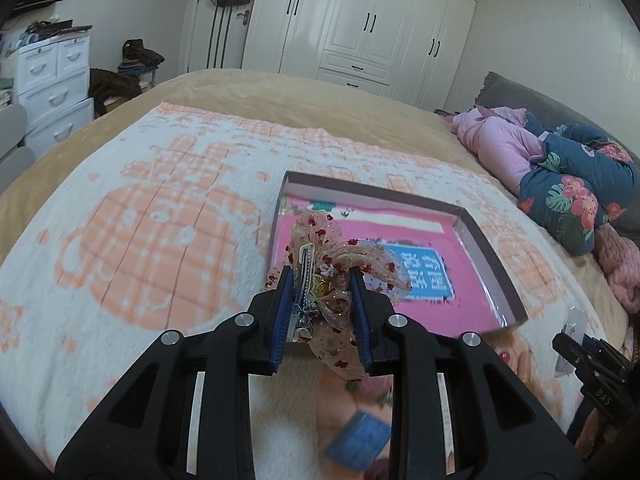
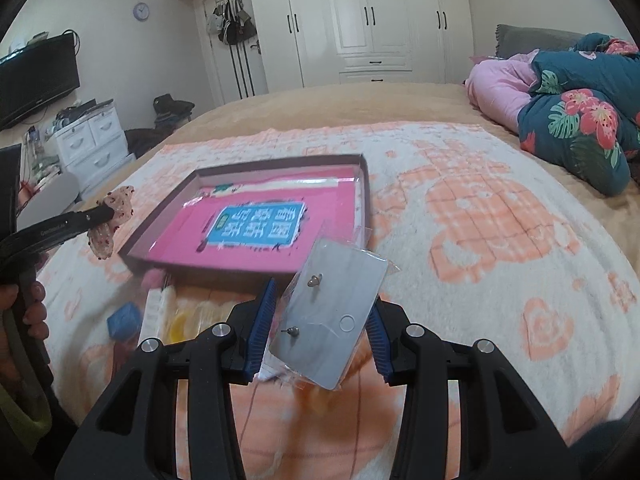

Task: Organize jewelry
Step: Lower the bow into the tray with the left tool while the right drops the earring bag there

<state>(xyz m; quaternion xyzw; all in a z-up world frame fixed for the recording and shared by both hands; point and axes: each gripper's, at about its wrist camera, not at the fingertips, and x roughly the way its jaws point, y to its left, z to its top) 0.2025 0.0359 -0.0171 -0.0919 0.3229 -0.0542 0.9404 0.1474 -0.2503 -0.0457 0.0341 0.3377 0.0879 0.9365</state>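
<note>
Black grippers (image 1: 320,304), blue-padded jaws, silver screws

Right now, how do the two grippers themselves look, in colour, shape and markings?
Both the left gripper and the right gripper are matte black frames with triangular cut-outs, round silver screws and ridged blue pads on the fingers. Seen from the side, the left one carries small white lettering, too blurred to read. No cables are visible.

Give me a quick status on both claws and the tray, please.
Left claw shut on bow hair clip. Right claw shut on earring card. Tray open ahead, nothing blocking.
</note>
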